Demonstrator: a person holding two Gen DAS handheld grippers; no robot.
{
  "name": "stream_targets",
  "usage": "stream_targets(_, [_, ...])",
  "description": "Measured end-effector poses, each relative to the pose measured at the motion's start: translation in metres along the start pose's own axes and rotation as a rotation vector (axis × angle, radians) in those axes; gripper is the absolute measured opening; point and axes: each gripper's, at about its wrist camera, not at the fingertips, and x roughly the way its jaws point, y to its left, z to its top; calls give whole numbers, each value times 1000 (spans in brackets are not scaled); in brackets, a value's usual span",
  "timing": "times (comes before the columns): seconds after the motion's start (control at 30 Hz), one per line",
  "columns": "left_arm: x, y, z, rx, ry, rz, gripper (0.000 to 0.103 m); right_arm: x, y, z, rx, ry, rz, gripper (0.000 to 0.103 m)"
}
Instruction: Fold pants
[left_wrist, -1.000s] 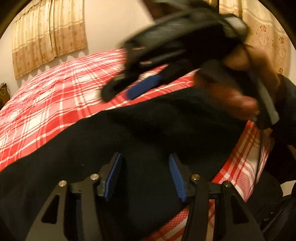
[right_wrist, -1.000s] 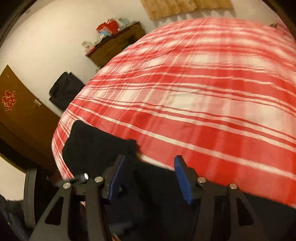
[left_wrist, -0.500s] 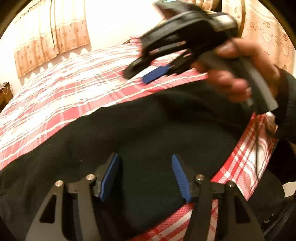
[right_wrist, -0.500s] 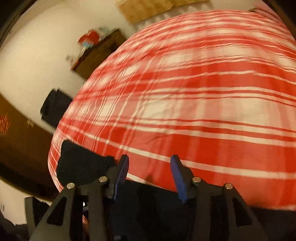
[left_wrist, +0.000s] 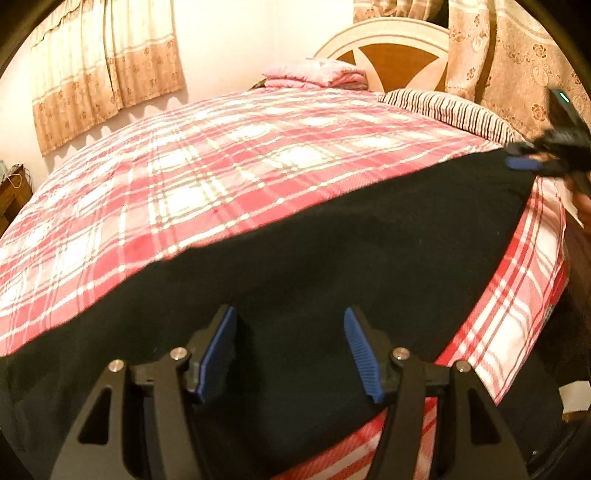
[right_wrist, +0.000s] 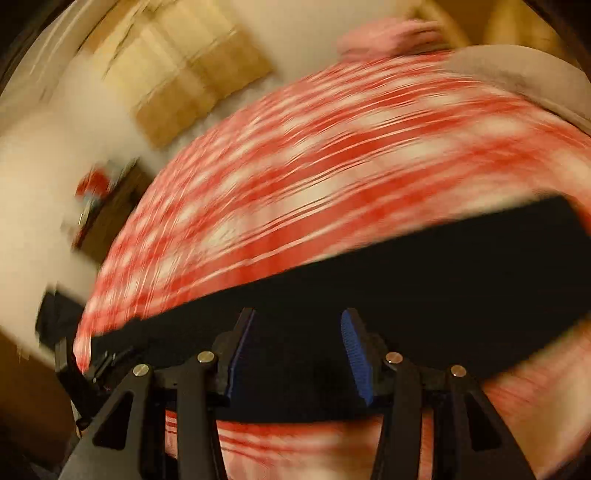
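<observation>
The black fabric pants (left_wrist: 332, 258) are spread flat along the near edge of the red-and-white plaid bed cover (left_wrist: 203, 177). The left gripper (left_wrist: 290, 350) and right gripper (right_wrist: 297, 350) are held over them, jaws parted, nothing gripped.

Black pants (left_wrist: 332, 258) are laid flat as a long dark band across the red plaid bedspread (left_wrist: 221, 166). One end is set near the bed's edge.
</observation>
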Motion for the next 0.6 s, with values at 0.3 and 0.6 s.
stream_targets(0.3, [9,-6,12,17,-36,60,64,-94,-100,-28,233,-207,-111,49])
stream_targets(0.6, [14,11,3,-19,-9,108,65,-80,-150,-26,389,-269,-113,49])
